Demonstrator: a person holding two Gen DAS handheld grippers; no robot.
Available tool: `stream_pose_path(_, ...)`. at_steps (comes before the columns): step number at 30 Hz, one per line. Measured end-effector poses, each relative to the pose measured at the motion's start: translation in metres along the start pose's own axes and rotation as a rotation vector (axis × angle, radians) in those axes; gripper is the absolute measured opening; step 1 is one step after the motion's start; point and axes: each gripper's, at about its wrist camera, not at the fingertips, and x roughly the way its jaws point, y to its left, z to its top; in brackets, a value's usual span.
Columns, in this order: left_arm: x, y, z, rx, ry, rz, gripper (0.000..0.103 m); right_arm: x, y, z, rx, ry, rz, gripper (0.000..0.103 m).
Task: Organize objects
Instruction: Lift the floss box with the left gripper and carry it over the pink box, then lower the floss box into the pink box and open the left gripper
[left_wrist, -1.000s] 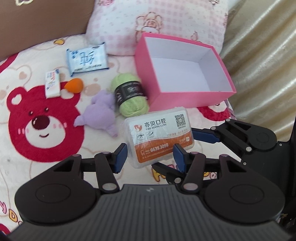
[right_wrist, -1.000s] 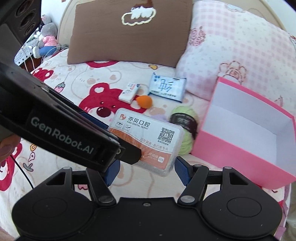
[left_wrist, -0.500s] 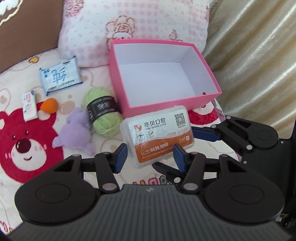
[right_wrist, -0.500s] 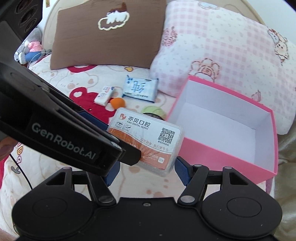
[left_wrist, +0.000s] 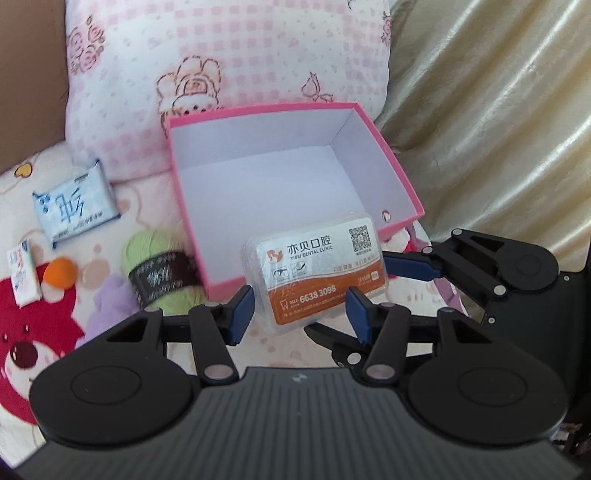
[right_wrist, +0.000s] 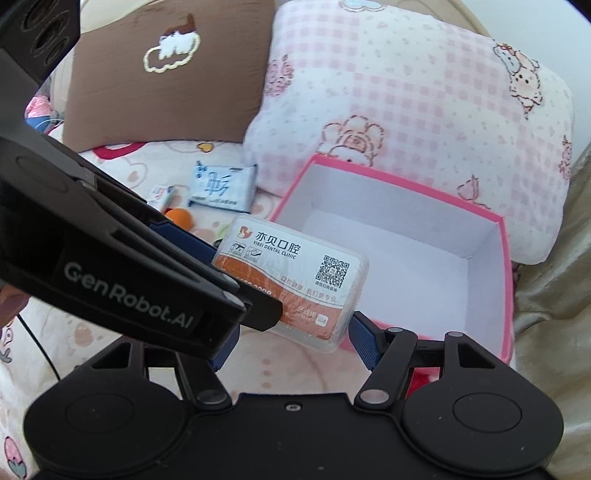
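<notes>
A clear plastic dental-clinic box (left_wrist: 314, 273), with an orange-and-white label and a QR code, is held in the air by both grippers at once. In the left wrist view the left gripper (left_wrist: 299, 308) is seen with its blue pads against the two lower edges of the box; the fingers are only partly closed, pinching it. The right gripper (left_wrist: 413, 266) is seen here from the side, one blue finger laid against the box's right end.

In the right wrist view the right gripper (right_wrist: 291, 332) is seen from behind: its right pad is pressed on the box's (right_wrist: 295, 280) lower right corner, while the left pad is hidden behind the black body of the left gripper (right_wrist: 255, 310), which crosses the view and covers the box's lower left edge.

Just beyond the fingertips the open pink box (left_wrist: 369, 125) stands, white inside, nothing in it; the held box overlaps its near wall in both views.

Only the left wrist view shows the green yarn ball (left_wrist: 159, 269) and purple plush toy (left_wrist: 110, 306), left of the fingers. The blue tissue pack (left_wrist: 74, 203), small white packet (left_wrist: 24, 275) and orange sponge (left_wrist: 59, 273) are seen in both views. Only the right wrist view shows the brown pillow (right_wrist: 166, 74).
</notes>
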Motion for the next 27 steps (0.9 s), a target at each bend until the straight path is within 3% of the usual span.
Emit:
stream_pose_path(9,0.023,-0.003,0.048,-0.009,-0.015,-0.015,0.053,0.018,-0.041,0.018,0.004,-0.018,-0.005,0.070)
stream_pose_path(13,0.042,-0.002,0.077,-0.042,0.019,-0.023,0.053,0.033,-0.064,0.027,-0.004,-0.020,0.007,0.070)
stream_pose_path(19,0.085,0.003,0.116,-0.079,0.064,-0.037,0.053,0.065,-0.096,0.039,-0.022,-0.005,-0.003,0.070)
stream_pose_path(27,0.144,0.016,0.138,-0.140,0.096,-0.047,0.053,0.110,-0.129,0.051,-0.027,0.062,-0.033,0.070)
